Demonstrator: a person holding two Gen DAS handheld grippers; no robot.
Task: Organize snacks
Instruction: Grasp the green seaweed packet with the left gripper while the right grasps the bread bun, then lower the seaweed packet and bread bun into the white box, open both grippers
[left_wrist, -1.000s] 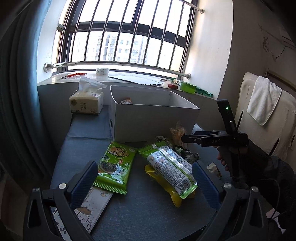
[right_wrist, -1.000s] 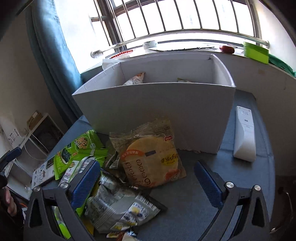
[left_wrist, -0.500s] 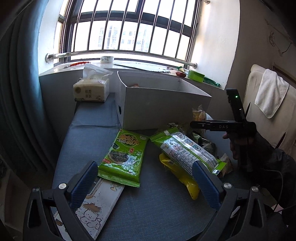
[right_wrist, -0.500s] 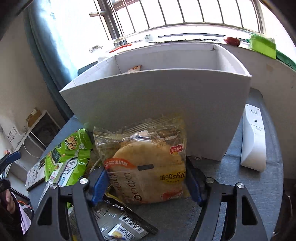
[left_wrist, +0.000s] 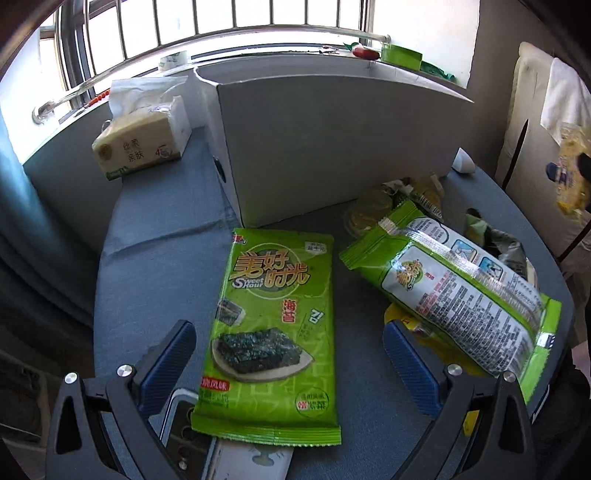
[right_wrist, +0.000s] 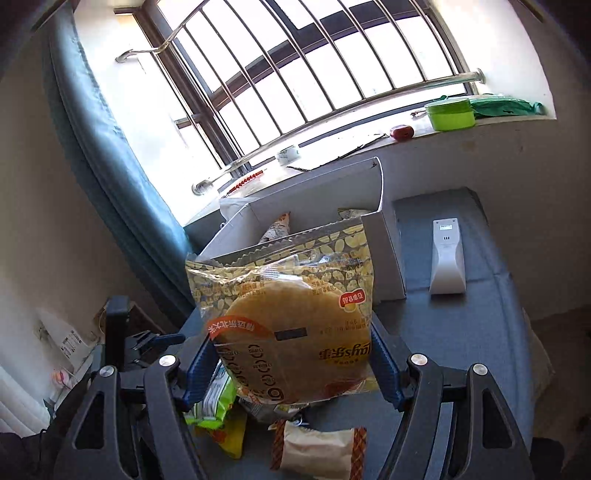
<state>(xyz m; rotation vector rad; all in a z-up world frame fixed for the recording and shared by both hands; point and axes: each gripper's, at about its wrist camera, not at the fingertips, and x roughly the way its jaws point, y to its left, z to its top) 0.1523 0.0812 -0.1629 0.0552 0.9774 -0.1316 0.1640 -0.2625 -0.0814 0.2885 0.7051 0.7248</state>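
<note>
With the right tool (right_wrist: 291, 363) clamped on a slack bread bag (right_wrist: 284, 317) held short of the box (right_wrist: 384, 236) ahead, the film may slip free, while the left tool (left_wrist: 288, 365), wide open and empty, straddles the seaweed pack (left_wrist: 273, 325).

Glossy green plastic seaweed packet (left_wrist: 271, 325) on matt blue-grey woven cloth table cover (left_wrist: 159, 258); matt white cardboard box (left_wrist: 332, 147); crinkled clear glossy film bread bag (right_wrist: 291, 317) between ribbed blue pads (right_wrist: 199, 365) of the right gripper (right_wrist: 291, 365); polished metal window rail (right_wrist: 332, 114).
</note>
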